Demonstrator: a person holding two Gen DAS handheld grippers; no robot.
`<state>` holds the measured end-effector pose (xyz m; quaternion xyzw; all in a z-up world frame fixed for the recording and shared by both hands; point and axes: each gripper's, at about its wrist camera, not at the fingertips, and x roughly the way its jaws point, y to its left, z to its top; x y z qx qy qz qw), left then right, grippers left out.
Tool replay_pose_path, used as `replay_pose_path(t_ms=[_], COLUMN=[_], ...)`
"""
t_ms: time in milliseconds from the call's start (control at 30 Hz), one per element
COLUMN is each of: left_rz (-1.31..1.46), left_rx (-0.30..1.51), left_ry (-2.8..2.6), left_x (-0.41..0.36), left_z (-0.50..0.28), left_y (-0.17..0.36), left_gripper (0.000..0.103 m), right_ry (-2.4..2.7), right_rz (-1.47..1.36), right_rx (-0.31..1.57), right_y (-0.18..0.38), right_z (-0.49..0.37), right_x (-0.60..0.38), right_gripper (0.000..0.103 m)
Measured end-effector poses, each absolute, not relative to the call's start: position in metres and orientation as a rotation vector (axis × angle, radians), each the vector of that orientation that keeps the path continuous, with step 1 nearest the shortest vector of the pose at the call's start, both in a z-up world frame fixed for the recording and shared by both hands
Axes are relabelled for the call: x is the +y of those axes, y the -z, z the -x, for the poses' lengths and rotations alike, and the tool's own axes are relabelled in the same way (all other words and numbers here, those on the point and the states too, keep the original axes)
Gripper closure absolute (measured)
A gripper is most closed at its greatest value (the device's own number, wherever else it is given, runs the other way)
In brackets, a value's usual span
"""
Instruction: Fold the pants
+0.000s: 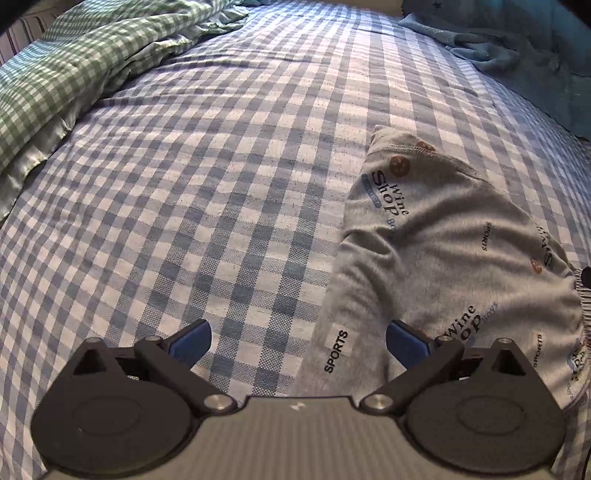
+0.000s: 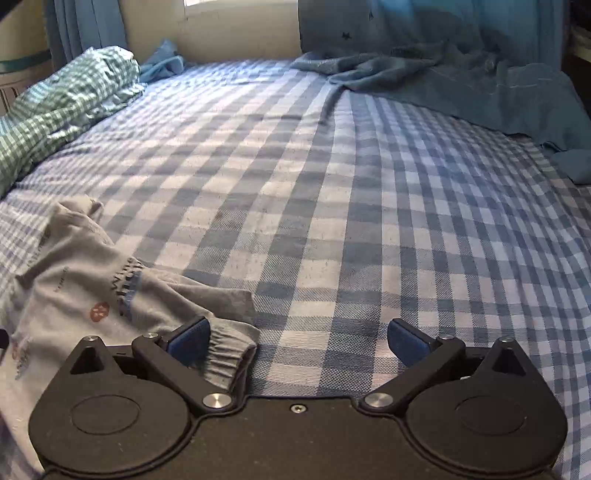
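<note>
a pair of small grey pants (image 1: 436, 258) lies crumpled on a bed, on a blue and white checked sheet (image 1: 207, 206). in the left wrist view the pants sit on the right side of the picture. their long axis runs from the near right, where the gathered elastic waistband (image 1: 581, 306) curves at the picture's edge, up and away to a stitched leg hem (image 1: 402, 147) that points toward the far end of the bed. a second part of the fabric runs down toward the camera between the fingers.

the cloth is printed with repeated writing: "wine shop" in large dark letters with "boys" in blue beside it, "sports" in small black capitals, and small brown round motifs.

in the right wrist view the same pants (image 2: 85, 280) lie at the lower left, bunched, with the waistband (image 2: 229, 358) nearest the camera.

the left gripper (image 1: 298, 341) has its blue-padded fingers spread wide and grips nothing; its right-hand finger sits over the grey fabric, its left-hand finger over bare sheet.

the right gripper (image 2: 299, 341) is also spread wide and grips nothing. the waistband lies just beside its left-hand finger, partly between the fingers; contact cannot be told.

a crumpled green checked blanket (image 1: 85, 55) lies at the far left of the bed. a blue cloth (image 2: 461, 77) is heaped at the far right, under a blue curtain with small stars (image 2: 369, 26).
</note>
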<state>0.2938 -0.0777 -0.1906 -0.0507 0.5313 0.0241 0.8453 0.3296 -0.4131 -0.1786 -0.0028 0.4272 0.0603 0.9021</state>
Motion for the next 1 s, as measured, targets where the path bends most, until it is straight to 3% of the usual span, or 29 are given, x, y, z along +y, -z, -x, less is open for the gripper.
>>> replay_pose_path(t_ms=[200,300,467,667,1000], left_rz=[-0.013,0.001,0.083,0.196,0.270], left_rx=[1.181,1.176,1.104,0.993,1.023], left_ry=[0.023,0.012,0.039,0.081,0.201], left_x=[-0.093,-0.092,-0.079,-0.068,-0.073], left_z=[-0.271,-0.262,-0.264,-0.291,-0.305], left_y=[0.213,0.208,0.190,0.189,0.207], left_gripper=[0.000,0.000,0.000,0.000,0.000], right_ry=[-0.216,-0.188,-0.290,-0.371,-0.433], right_rz=[0.089,-0.022,-0.206,-0.485,-0.765], right_rx=[0.976,0.961,0.915,1.052,1.003], right_y=[0.197,0.204,0.179,0.204,0.220], right_z=[-0.274,-0.262,-0.275,-0.329,-0.355], right_x=[-0.384,-0.394,-0.415,-0.447,-0.473], right_gripper=[0.001,0.001,0.001,0.000,0.000])
